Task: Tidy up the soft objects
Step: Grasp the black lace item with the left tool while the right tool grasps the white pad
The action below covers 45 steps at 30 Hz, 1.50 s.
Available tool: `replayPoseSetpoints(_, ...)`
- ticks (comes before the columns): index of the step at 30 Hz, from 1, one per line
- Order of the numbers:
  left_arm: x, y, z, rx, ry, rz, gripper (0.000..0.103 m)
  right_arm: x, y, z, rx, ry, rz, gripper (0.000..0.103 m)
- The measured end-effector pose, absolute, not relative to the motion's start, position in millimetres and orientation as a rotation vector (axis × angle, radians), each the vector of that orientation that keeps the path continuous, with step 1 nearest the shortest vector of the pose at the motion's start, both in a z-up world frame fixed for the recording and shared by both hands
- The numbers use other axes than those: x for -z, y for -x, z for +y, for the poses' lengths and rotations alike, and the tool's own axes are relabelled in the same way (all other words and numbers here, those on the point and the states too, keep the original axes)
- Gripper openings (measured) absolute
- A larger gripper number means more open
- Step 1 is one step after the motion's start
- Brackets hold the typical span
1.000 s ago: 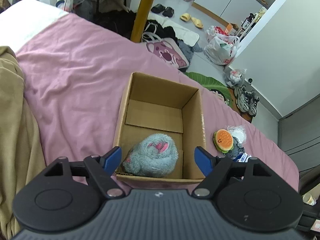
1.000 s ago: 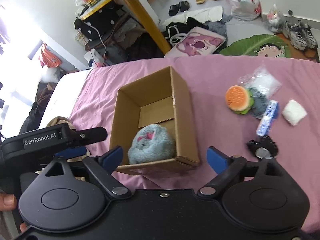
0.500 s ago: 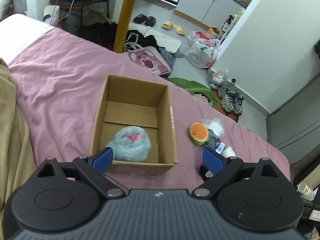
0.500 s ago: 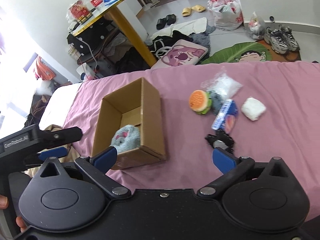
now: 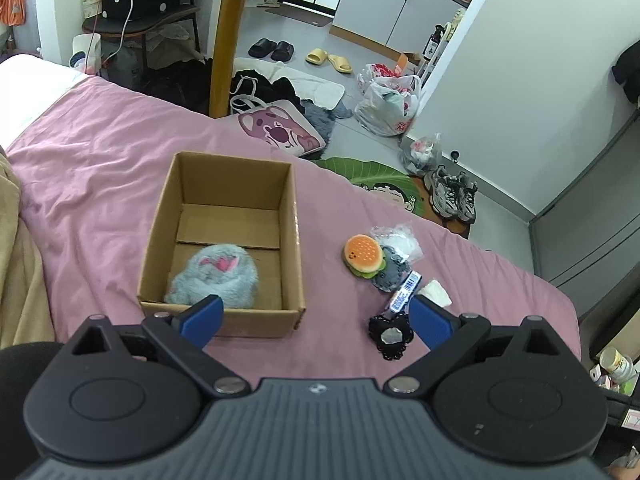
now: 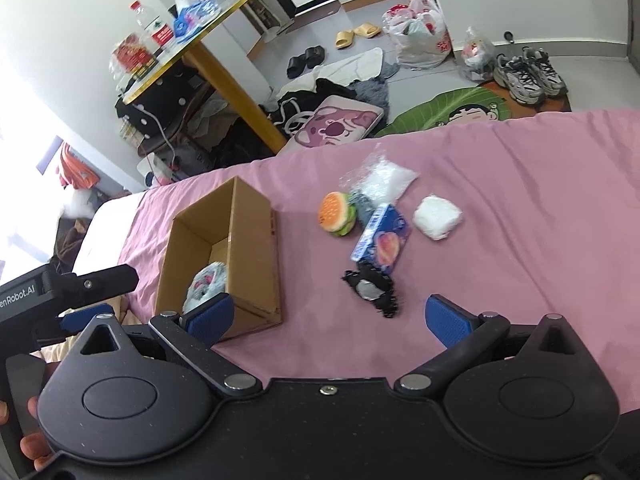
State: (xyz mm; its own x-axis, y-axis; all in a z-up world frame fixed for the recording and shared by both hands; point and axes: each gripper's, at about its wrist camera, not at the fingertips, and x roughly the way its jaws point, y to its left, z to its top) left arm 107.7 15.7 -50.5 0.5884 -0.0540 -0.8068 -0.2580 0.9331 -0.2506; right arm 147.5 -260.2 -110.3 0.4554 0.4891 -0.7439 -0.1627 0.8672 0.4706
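Currently: both tongs empty, wide open

Left tongs [image 5: 316, 320] and right tongs [image 6: 328, 318] hover over the pink bed [image 5: 100, 152]. Grey plush [image 5: 214, 276] lies in the cardboard box [image 5: 294, 240]; burger toy [image 6: 337, 213], blue packet [image 6: 382, 238], white pad [image 6: 437, 216], black lace piece [image 6: 372, 290] lie beside the box.

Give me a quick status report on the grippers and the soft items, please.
Left gripper and right gripper open, empty. Grey plush in box; burger toy and other items on bed. Nothing in the way.

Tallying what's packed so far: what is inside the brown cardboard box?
One grey fluffy plush toy lies in the cardboard box; the floor behind it is bare. Whatever is beneath the plush is hidden.
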Motion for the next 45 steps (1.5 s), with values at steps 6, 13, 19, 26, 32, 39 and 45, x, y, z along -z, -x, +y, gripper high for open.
replayPoseSetpoints(6,52.1,-108.1,-1.4,-0.136,0.353,0.92,0.098,117.4,-149.6,-282.5,-0.399,-0.374,1.018,0.103)
replayPoseSetpoints(13,61.2,-114.2,-25.7,-0.133,0.317,0.936,0.098,129.6,-159.3,-302.9,-0.389,-0.401,1.013,0.103)
replayPoseSetpoints(19,74.0,-120.5,-43.7,-0.138,0.301,0.948,0.098,143.0,-170.5,-316.0,-0.387,-0.42,1.008,0.103)
replayPoseSetpoints(26,95.2,-132.0,-61.3,-0.16,0.29,0.954,0.096,166.8,-183.8,-329.5,-0.389,-0.458,0.996,0.084)
replayPoseSetpoints(32,117.9,-147.2,-75.4,-0.162,0.318,0.983,0.094,192.3,-201.5,-339.2,-0.385,-0.552,1.026,0.072)
replayPoseSetpoints(39,141.2,-166.5,-89.4,-0.158,0.334,1.026,0.089,214.7,-219.0,-342.9,-0.402,-0.617,1.052,0.066)
replayPoseSetpoints(45,163.4,-182.2,-96.9,-0.16,0.354,1.07,0.082,233.8,-232.5,-352.5,-0.408,-0.683,1.061,0.063)
